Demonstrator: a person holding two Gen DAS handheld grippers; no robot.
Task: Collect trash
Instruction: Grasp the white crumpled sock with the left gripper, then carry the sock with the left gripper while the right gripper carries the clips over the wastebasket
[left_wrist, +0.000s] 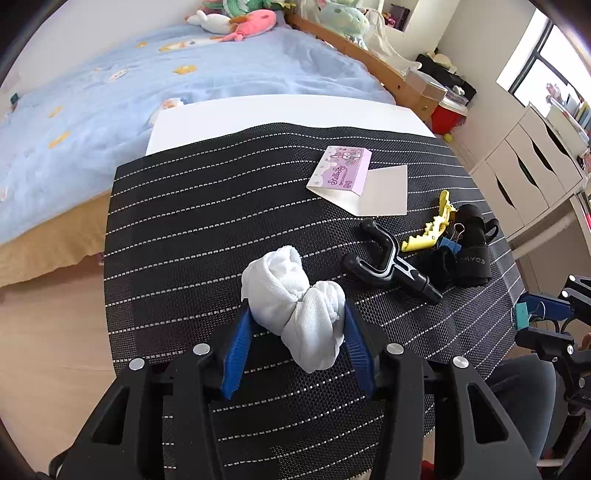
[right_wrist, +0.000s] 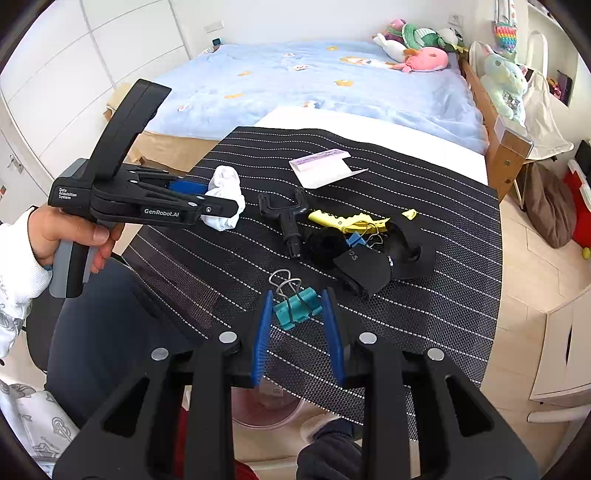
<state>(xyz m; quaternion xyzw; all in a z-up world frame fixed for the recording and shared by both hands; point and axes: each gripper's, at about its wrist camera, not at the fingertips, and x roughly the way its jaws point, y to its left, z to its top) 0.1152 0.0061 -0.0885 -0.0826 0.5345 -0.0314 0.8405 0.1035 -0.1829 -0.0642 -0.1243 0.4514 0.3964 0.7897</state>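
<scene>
Left wrist view shows our left tongs (left_wrist: 297, 314) clenched around a white crumpled wad (left_wrist: 295, 310), a blue pad (left_wrist: 238, 350) pressing on each flank of it. The wad rests on the black striped mat (left_wrist: 192, 221) that covers the desk (left_wrist: 258, 110), near the mat's front half. Beyond it to the right lie a black forked plastic piece (left_wrist: 388, 264), a yellow toothed clip (left_wrist: 432, 225), a black strap bundle (left_wrist: 469, 251) and a small blue binder clip (left_wrist: 448, 245), all crowded together. Farther back sits a folded pink-and-white card (left_wrist: 351, 177), apart from the rest.

From the right wrist view, our right tongs (right_wrist: 297, 314) grasp a teal binder clip (right_wrist: 297, 306) between their blue pads; its wire handles point away toward the upper left. The clip hangs just above the mat near the front edge. We see our left hand (right_wrist: 70, 232), in a white sleeve (right_wrist: 14, 266), gripping the handle of the left tool, whose tips meet the white wad (right_wrist: 225, 199) at the mat's left side. Below the desk's edge a clear pink-tinted bin (right_wrist: 267, 406) shows partly. A blue-covered bed (right_wrist: 314, 81) with plush toys (right_wrist: 424, 59) lies behind.
</scene>
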